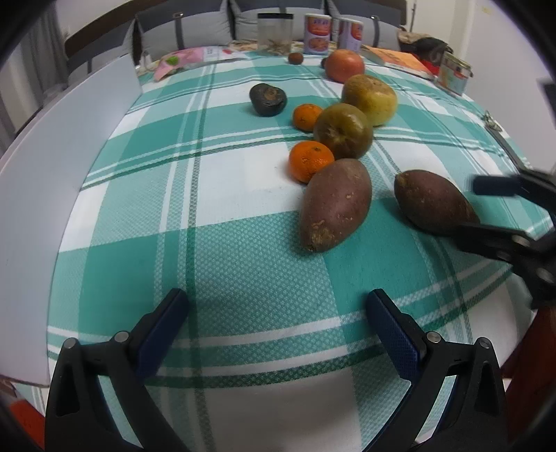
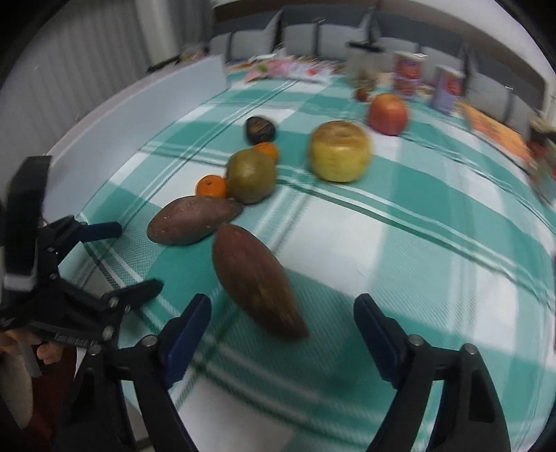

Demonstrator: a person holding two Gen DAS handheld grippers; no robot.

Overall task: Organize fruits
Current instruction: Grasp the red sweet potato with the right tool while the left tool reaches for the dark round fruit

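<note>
Right gripper [image 2: 281,309] jaws apart over sweet potato [image 2: 257,285]; left gripper [image 1: 278,306] jaws released; can labels [image 1: 317,33] unreadable.

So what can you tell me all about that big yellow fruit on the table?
The yellow fruit is round and squat like an apple, pale yellow with brownish-green russet patches and a dimple on top. It sits upright on the green-and-white checked tablecloth, unheld, well away from either hand-held gripper. A red apple stands just behind it. In the left wrist view it seems to meet the greenish-brown fruit in front, but the right wrist view shows a gap between them.
</note>
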